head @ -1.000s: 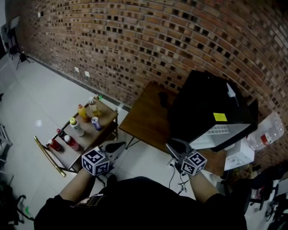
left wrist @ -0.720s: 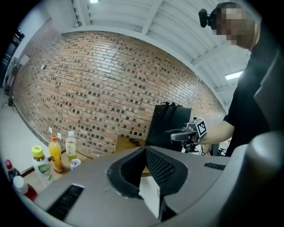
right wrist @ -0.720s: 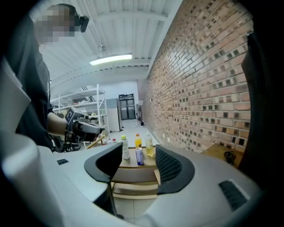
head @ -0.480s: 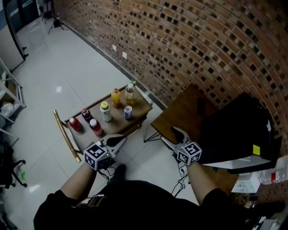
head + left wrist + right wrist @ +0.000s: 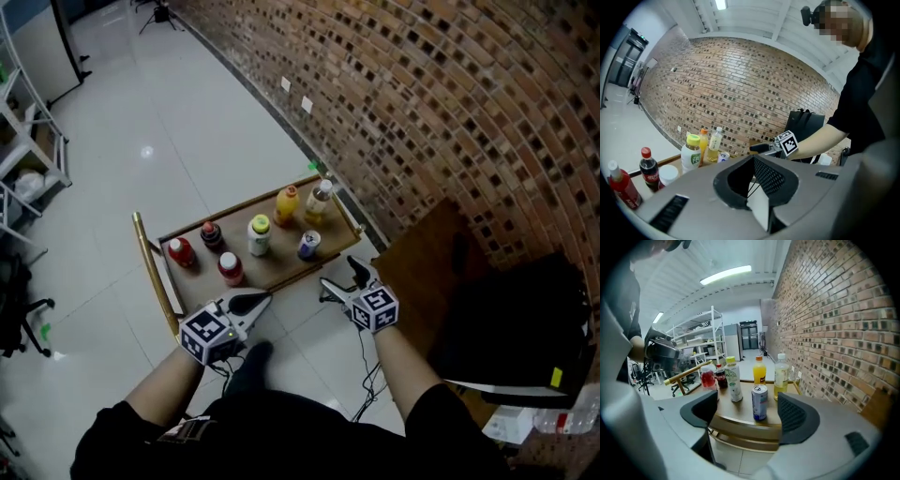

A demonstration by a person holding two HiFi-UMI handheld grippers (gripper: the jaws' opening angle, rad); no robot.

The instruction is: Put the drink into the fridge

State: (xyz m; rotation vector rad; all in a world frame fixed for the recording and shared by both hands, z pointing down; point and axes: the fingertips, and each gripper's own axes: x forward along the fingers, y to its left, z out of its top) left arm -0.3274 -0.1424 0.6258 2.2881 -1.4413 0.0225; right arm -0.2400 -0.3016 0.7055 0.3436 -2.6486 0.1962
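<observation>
Right gripper (image 5: 339, 277) jaws just been opening, now wide, empty, just short of cart (image 5: 277, 270) near edge, blue can (image 5: 308, 246) beyond. Left gripper (image 5: 251, 302) pinched shut, same edge, open tile floor (image 5: 112, 169) past cart.

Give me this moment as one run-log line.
right claw: just opened wider, empty, facing can on cart | left claw: shut, empty

cola bottle (image 5: 648, 169): red label, white script — reads as Coca-Cola, partly cut off
white bottle (image 5: 691, 153): green label — illegible
can (image 5: 759, 402): print illegible
</observation>
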